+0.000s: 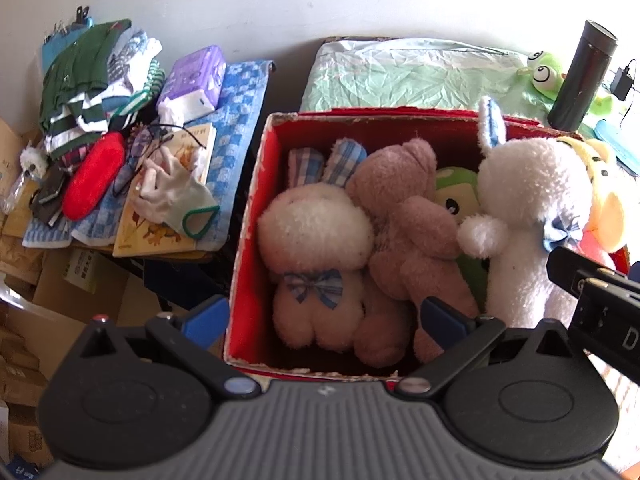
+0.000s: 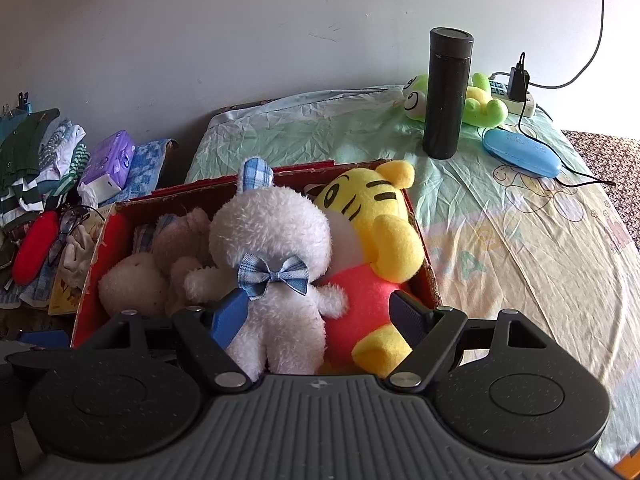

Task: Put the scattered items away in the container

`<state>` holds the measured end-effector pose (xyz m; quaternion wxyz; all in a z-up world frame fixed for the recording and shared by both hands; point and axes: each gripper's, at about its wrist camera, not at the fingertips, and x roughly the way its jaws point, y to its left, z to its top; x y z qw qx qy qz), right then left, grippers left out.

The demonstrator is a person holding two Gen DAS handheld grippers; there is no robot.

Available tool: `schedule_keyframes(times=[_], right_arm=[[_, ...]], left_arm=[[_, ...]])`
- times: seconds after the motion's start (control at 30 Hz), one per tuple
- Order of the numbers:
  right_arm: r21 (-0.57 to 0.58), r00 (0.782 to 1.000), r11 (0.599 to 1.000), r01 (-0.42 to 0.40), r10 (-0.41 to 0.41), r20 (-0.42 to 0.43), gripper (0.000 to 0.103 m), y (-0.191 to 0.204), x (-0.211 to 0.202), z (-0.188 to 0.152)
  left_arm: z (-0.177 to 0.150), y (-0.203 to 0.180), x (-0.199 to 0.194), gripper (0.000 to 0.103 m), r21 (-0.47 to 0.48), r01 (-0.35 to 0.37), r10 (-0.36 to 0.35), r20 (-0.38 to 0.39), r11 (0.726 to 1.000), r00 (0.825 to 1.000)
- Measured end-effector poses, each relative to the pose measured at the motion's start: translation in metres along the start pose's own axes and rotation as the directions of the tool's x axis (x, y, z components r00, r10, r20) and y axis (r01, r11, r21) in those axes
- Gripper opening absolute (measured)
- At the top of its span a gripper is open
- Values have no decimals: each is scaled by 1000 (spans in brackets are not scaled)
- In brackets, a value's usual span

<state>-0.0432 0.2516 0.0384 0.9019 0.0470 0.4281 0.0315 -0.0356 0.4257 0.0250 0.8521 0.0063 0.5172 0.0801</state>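
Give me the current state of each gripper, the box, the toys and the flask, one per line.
Left gripper: open, empty, over the box.
Right gripper: open, around the white rabbit, not clamped.
Red box: open-topped, packed with toys.
White rabbit: upright in the box.
Yellow tiger: in the box, leaning on its right wall.
Green frog: outside, lying on the bed.
Black flask: upright, capped.

The box is red. In it sit a white rabbit with a blue checked bow, a yellow black-striped tiger in coral and a dusty-pink bear. The flask is black.
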Motion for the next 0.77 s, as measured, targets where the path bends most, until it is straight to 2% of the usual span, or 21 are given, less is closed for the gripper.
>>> schedule_keyframes(times=[0.2,0.67,0.77], right_arm=[[7,1000,1000,10,-10,17,80,-6,-8,-2],[9,998,1000,23,-23,64,80,-6,-23,-3],[12,997,1000,21,-22,71,80,-4,-25,-3]], left_arm=[[0,0,-3,101,-15,17,-17,-1,1000,1000],[-4,0,-20,101,17,-33,31,116,999,993],[-3,3,-22,101,-2,-35,35,123,999,992]])
